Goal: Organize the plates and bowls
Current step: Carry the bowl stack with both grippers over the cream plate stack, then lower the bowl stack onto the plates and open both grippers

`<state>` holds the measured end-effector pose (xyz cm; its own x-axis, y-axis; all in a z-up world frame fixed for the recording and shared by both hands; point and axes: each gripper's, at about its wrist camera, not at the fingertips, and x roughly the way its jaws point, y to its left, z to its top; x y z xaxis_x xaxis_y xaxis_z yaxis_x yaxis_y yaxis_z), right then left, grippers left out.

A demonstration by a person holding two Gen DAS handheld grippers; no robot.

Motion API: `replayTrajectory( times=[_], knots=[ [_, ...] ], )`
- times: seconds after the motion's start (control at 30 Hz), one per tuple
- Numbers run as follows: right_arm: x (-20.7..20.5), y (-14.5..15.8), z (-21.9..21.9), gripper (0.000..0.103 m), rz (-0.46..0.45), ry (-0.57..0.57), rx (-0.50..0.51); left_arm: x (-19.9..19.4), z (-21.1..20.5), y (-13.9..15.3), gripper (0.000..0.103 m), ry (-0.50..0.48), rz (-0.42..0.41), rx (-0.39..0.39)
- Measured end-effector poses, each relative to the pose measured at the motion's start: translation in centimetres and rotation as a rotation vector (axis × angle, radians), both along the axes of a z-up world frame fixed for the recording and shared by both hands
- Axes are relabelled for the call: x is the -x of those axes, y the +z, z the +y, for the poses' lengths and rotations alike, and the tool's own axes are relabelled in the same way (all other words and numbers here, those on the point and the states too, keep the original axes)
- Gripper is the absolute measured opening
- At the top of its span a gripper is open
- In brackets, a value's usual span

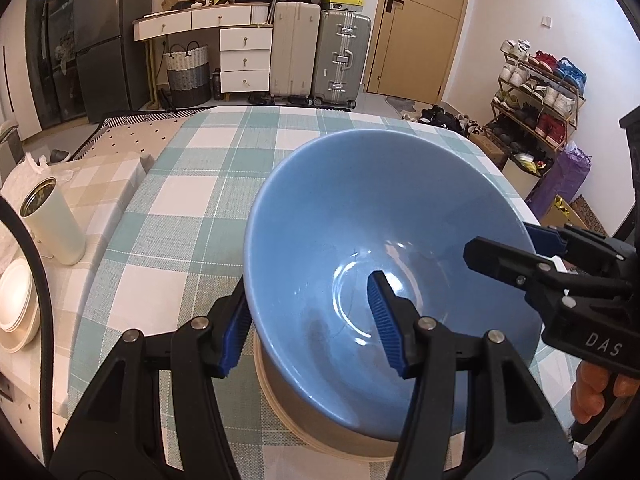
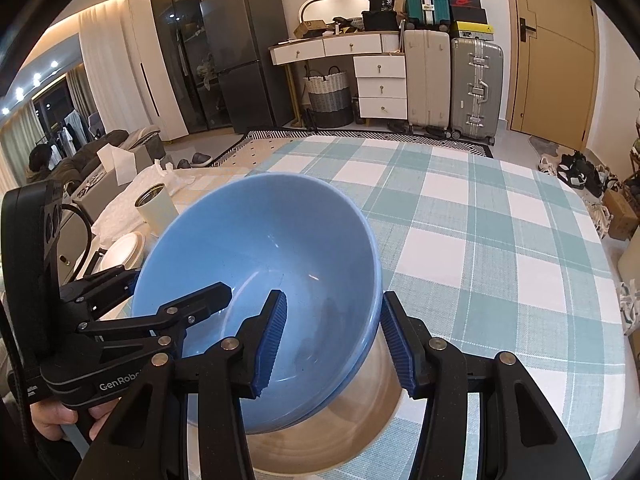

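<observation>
Both grippers reach in from opposite sides and tilt downward at one blue bowl, each held by a hand: part of the right hand shows at the frame edge in the left wrist view, part of the left hand in the right wrist view. The left gripper straddles the bowl's near left rim, one blue pad outside the wall and the other inside, its jaws set at a middling width; the pads look to be against the wall, though a firm pinch cannot be confirmed. The right gripper straddles the right rim the same way, one pad inside and one outside. The bowl sits tilted over one beige dish beneath it on the green checked tablecloth. Farther left stand one cream cylindrical cup and one stack of pale plates. Beyond the table are three suitcases.
</observation>
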<state>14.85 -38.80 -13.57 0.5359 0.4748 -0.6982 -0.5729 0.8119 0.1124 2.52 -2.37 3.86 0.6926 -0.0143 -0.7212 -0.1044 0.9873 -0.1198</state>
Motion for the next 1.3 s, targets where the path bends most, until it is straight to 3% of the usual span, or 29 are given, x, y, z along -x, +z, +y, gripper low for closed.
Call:
replayTrajectory(
  times=[0.87,0.93,1.03,1.13,1.2,1.27,1.3],
  knots=[
    [-1.0,-0.2,0.3,0.051,-0.051,0.020,0.017,-1.2,0.5,-1.3,0.055,0.006,-0.032,-0.016],
    [-1.0,-0.2,0.2,0.053,-0.048,0.030,0.012,-1.1,0.3,-1.2,0.062,-0.004,-0.043,-0.031],
    [-1.1,-0.3,-0.2,0.068,-0.039,0.037,-0.005,-0.5,0.0,-0.7,0.077,-0.022,-0.080,-0.063],
    [-0.9,-0.3,-0.9,0.078,-0.043,0.047,-0.032,0.2,-0.2,-0.1,0.079,-0.036,-0.109,-0.090],
    [-0.6,0.0,-1.4,0.090,-0.064,0.050,-0.047,0.7,-0.1,0.3,0.082,-0.034,-0.126,-0.096],
    [-0.1,0.4,-2.0,0.091,-0.095,0.059,-0.065,1.3,0.2,0.6,0.090,-0.033,-0.148,-0.091],
    [0.2,0.5,-2.2,0.093,-0.109,0.062,-0.071,1.7,0.3,0.8,0.100,-0.030,-0.160,-0.082]
  ],
)
